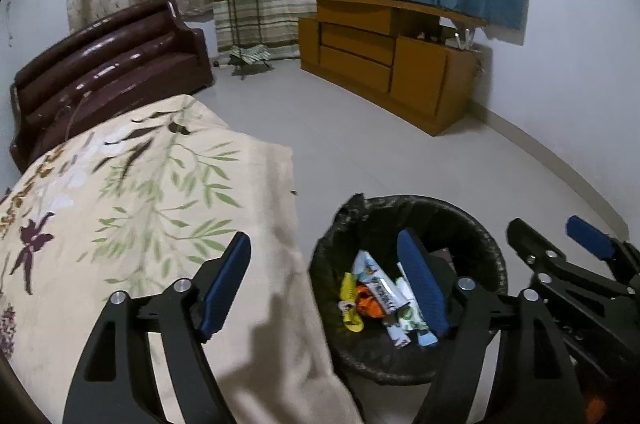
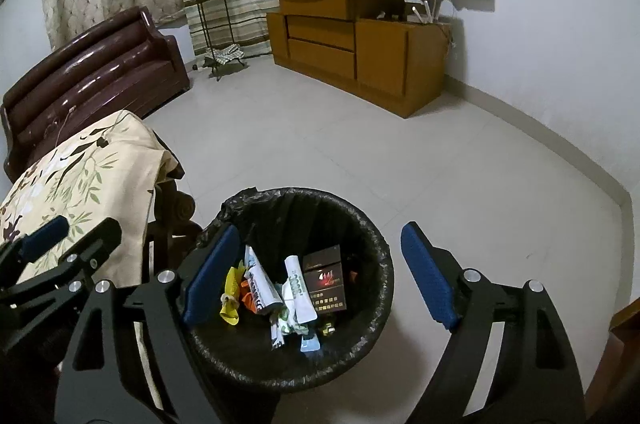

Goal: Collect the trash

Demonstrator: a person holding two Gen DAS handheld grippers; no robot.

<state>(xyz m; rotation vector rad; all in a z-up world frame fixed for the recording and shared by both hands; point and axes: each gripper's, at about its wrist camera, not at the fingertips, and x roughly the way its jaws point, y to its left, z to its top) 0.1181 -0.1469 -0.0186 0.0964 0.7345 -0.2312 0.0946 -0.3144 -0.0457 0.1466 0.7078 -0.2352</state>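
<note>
I have both claws hovering over the trash bin, which stands on the floor just beside the cloth-covered table. My left gripper is spread wide with nothing between its blue pads, one finger above the cloth and the other above the bin's mouth. My right gripper is equally wide open and empty, straddling the bin from above.

Inside the black liner I see a heap of trash: a dark cigarette box, a yellow wrapper, an orange scrap and several white and green packets, all lying near the bottom. So I judge most of the collecting as done, since the litter is in the bin and neither claw carries anything.

As for what is left, the part of the tablecloth I can see carries only its leaf print, and the floor towards the wooden cabinet and the brown sofa shows no loose litter. The nearer end of the table lies outside both views, so I cannot tell whether any piece waits there
</note>
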